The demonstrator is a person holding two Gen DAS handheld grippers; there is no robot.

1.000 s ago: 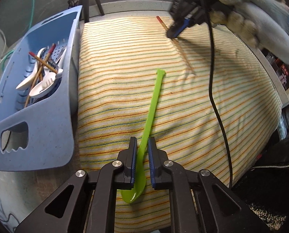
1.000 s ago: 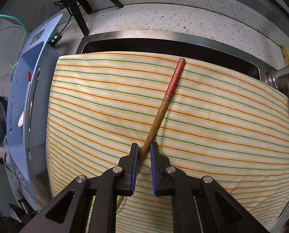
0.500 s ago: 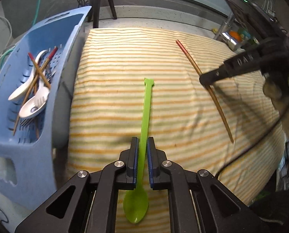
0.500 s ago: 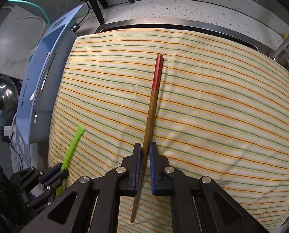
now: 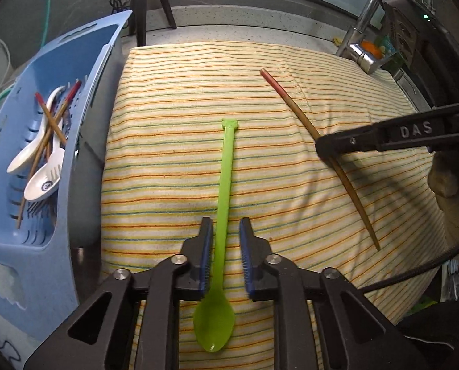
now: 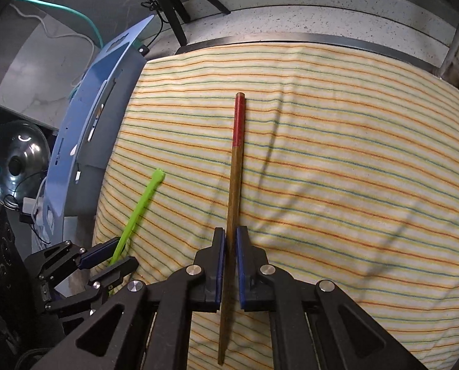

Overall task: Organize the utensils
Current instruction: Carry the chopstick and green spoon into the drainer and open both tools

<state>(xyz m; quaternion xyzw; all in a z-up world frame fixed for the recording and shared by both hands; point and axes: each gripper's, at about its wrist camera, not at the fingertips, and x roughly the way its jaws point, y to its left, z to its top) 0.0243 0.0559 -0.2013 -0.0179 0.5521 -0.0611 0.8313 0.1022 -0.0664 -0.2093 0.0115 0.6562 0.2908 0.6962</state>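
A blue basket (image 5: 44,271) stands at the left edge of a striped cloth (image 5: 167,123), holding white spoons (image 5: 43,182) and several chopsticks. Near the middle of the cloth, the left gripper (image 5: 226,231) straddles the handle of a green spoon (image 5: 226,169). Its jaws have just been opening, and a narrow gap shows on each side of the handle. Further right, the right gripper (image 6: 231,240) is clamped on a red-tipped chopstick (image 6: 237,154), red end pointing away.
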